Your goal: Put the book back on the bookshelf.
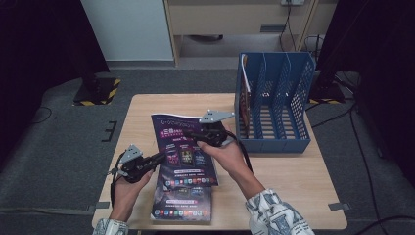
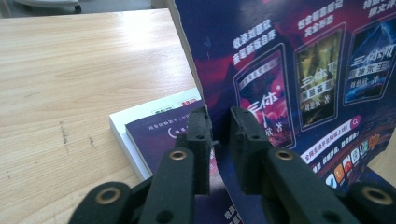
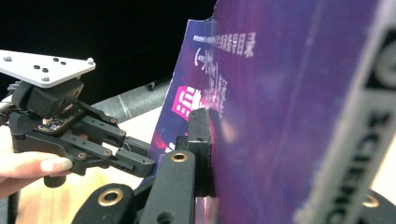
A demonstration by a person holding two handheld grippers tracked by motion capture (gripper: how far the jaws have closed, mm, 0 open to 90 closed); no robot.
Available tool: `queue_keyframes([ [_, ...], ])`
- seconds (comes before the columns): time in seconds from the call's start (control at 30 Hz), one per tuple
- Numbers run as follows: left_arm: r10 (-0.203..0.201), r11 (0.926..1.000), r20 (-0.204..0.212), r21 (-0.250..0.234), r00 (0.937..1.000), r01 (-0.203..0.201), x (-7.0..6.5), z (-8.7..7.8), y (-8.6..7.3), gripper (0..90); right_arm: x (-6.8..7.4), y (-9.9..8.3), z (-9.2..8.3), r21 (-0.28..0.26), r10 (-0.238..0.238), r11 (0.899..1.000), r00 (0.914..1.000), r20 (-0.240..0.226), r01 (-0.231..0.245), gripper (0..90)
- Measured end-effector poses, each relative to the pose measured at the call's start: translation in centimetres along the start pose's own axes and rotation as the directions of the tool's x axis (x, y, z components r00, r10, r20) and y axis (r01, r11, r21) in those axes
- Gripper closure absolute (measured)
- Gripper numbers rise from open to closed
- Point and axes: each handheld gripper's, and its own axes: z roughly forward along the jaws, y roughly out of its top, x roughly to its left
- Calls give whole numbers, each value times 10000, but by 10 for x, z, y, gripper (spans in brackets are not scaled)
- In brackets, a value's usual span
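A purple magazine [image 1: 184,149] is held tilted up off the wooden table [image 1: 293,171] by both grippers. My left gripper [image 1: 160,157] is shut on its left edge; in the left gripper view both pads pinch the magazine [image 2: 289,93] at my left gripper [image 2: 219,128]. My right gripper [image 1: 191,134] is shut on its upper part. In the right gripper view one jaw presses the magazine's cover [image 3: 280,93] at my right gripper [image 3: 212,140], and the page hides the other jaw. A second, similar magazine [image 1: 182,203] lies flat underneath, near the front edge.
A blue slotted file rack [image 1: 288,98] stands at the table's back right, with a magazine [image 1: 244,78] upright in its leftmost slot and the other slots bare. Bare tabletop lies left of the lower magazine [image 2: 154,135]. The floor is dark carpet.
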Motion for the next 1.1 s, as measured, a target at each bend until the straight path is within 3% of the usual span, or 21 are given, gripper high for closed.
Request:
queue_keyframes([
  [0.17, -211, 9997, 55, -105, 9998, 211, 2, 3, -4, 683, 4, 0, -1, -192, -203, 9996, 9998, -11, 203, 825],
  [0.3, -292, 9995, 244, 160, 9993, 288, 2, 10, -8, 529, 6, 3, -4, -576, -320, 9979, 9991, -261, 305, 827],
  [0.57, -575, 9955, 794, 795, 9952, 511, 6, 19, -14, 478, 6, 4, -7, -981, -371, 9946, 9985, -399, 330, 827],
  [0.7, -524, 9946, 866, 942, 9949, 442, 6, 21, -15, 501, 6, 5, -8, -1146, -325, 9930, 9983, -477, 269, 827],
  [0.73, -424, 9951, 750, 925, 9963, 354, 6, 20, -14, 574, 6, 4, -8, -1238, -352, 9919, 9979, -541, 283, 827],
  [0.87, -812, 9946, 1010, 725, 9916, 741, 11, 13, -12, 723, 6, 2, -8, -1391, -377, 9898, 9976, -575, 294, 826],
  [1.1, -579, 9957, 910, 777, 9942, 509, 10, 12, -9, 755, 7, 5, -11, -1326, -432, 9906, 9967, -684, 339, 802],
])
